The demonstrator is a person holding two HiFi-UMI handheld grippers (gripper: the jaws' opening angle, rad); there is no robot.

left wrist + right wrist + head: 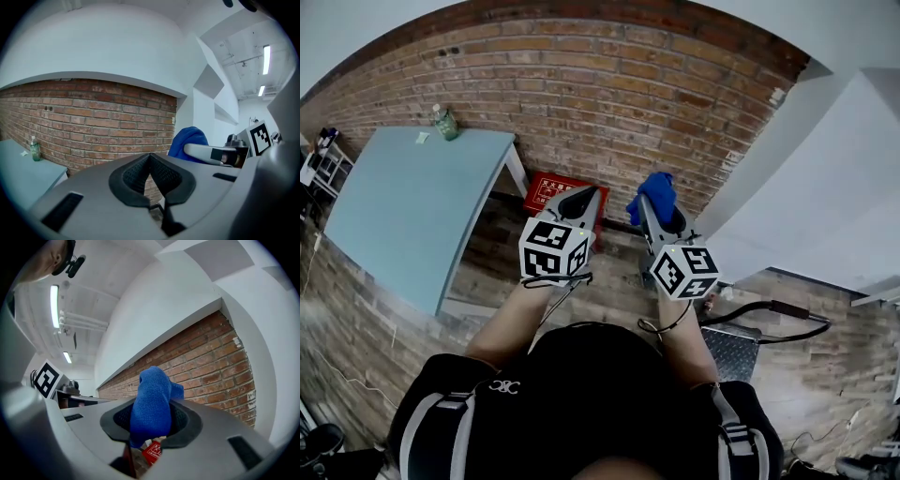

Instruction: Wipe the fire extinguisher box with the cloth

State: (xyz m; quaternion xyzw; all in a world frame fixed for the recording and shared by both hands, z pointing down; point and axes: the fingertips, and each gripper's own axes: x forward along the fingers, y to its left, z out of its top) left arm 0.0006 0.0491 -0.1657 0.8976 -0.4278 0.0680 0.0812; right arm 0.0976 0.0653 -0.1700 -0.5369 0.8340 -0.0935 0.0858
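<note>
A red fire extinguisher box (553,196) stands on the floor against the brick wall, partly hidden behind my left gripper (581,201); a corner of the box (152,453) shows under the right jaws. My left gripper (150,157) is shut with nothing in it. My right gripper (659,208) is shut on a blue cloth (654,193), which bunches up out of its jaws (151,406). The blue cloth (188,141) also shows to the right in the left gripper view. Both grippers are held up above the box, apart from it.
A light blue table (412,211) stands to the left with a green bottle (445,123) on its far edge. A white wall (825,187) rises on the right. A metal tread plate (727,352) and a black cable (778,323) lie on the wooden floor.
</note>
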